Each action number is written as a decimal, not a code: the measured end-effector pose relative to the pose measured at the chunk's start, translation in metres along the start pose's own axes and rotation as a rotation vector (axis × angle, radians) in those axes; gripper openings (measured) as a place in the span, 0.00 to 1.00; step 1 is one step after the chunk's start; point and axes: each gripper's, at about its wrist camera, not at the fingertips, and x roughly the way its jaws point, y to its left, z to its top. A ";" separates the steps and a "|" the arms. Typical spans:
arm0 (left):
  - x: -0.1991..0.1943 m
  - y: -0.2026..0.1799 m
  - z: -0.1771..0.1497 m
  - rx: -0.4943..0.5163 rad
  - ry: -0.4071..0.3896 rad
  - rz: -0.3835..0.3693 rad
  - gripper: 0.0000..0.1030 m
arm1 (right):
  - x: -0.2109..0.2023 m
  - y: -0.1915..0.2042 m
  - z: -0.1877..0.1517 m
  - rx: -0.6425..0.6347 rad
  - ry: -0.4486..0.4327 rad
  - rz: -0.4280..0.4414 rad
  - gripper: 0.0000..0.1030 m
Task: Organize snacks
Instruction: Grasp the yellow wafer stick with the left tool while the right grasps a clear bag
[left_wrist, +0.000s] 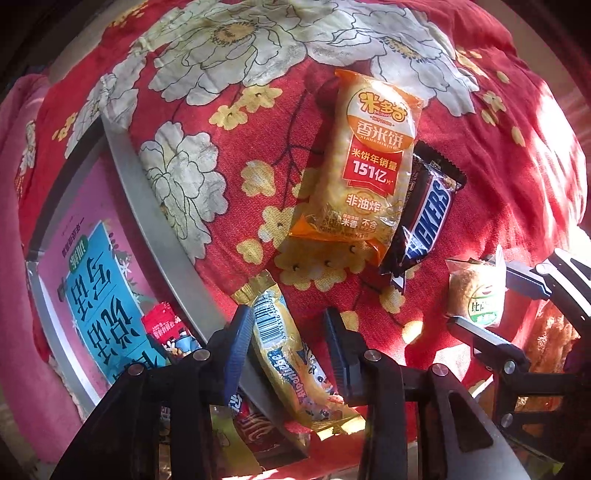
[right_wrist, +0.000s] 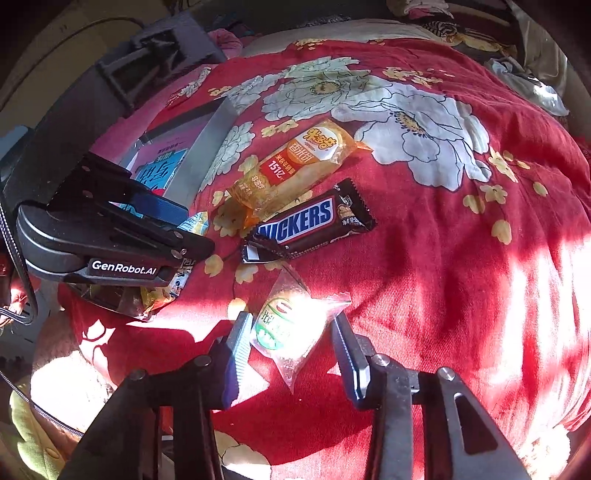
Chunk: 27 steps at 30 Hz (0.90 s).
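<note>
The red flowered bedspread (right_wrist: 461, 236) carries the snacks. At its left edge a grey box (left_wrist: 166, 236) already holds packets. The left hand-held gripper (left_wrist: 288, 343), half open, straddles a yellow candy packet (left_wrist: 284, 354) beside it. The right hand-held gripper (right_wrist: 291, 343) brackets a small clear packet (right_wrist: 291, 328), long axis pointing away; whether the pads press it, I cannot tell.

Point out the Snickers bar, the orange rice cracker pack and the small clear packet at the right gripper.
Snickers bar (right_wrist: 306, 225): right wrist view, on the blue lettering.
Orange rice cracker pack (left_wrist: 369, 162): left wrist view, on its red label.
Small clear packet (right_wrist: 291, 328): right wrist view, mid-packet between the fingers.
</note>
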 end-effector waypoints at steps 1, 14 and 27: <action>-0.003 -0.002 -0.001 -0.002 -0.015 -0.025 0.39 | -0.001 -0.003 0.000 0.009 -0.005 0.000 0.42; -0.037 -0.032 -0.031 -0.016 -0.161 -0.184 0.35 | -0.003 -0.009 0.000 0.038 -0.006 0.021 0.42; -0.043 -0.018 -0.060 -0.116 -0.081 -0.190 0.41 | -0.001 -0.009 0.000 0.041 -0.003 0.032 0.43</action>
